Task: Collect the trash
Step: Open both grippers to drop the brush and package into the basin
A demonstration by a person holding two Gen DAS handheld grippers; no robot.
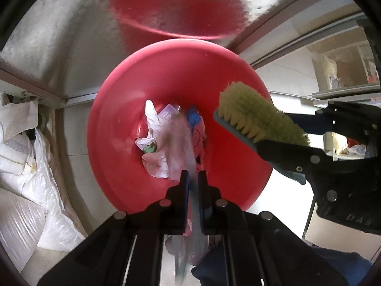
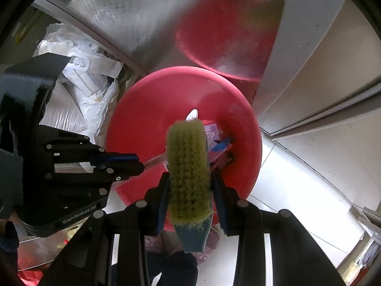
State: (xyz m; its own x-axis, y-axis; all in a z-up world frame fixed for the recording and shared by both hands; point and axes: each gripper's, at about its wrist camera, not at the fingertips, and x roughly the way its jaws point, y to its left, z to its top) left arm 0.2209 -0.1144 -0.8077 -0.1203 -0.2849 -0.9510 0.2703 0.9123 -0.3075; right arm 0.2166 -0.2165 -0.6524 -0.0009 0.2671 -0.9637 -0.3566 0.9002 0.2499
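A red bin (image 1: 166, 71) stands on the floor below both grippers, with paper and plastic trash (image 1: 154, 128) at its bottom. My left gripper (image 1: 193, 174) points down over the bin, shut on a thin flat pale piece (image 1: 190, 147) seen edge-on and blurred; what it is I cannot tell. My right gripper (image 2: 189, 178) is shut on a scrubbing brush (image 2: 188, 164) with yellow-green bristles and a teal back, held over the red bin (image 2: 154, 100). The brush (image 1: 257, 116) hangs beside the left gripper (image 2: 140, 162), over the right side of the bin. The trash (image 2: 214, 138) is partly hidden behind it.
A dull metal wall (image 1: 71, 35) rises right behind the bin and mirrors its red. White woven sacks (image 1: 28, 157) are piled to its left. Pale floor tiles (image 2: 297, 178) lie to the right. A person's pink slippers (image 2: 212, 243) and dark trousers are below the grippers.
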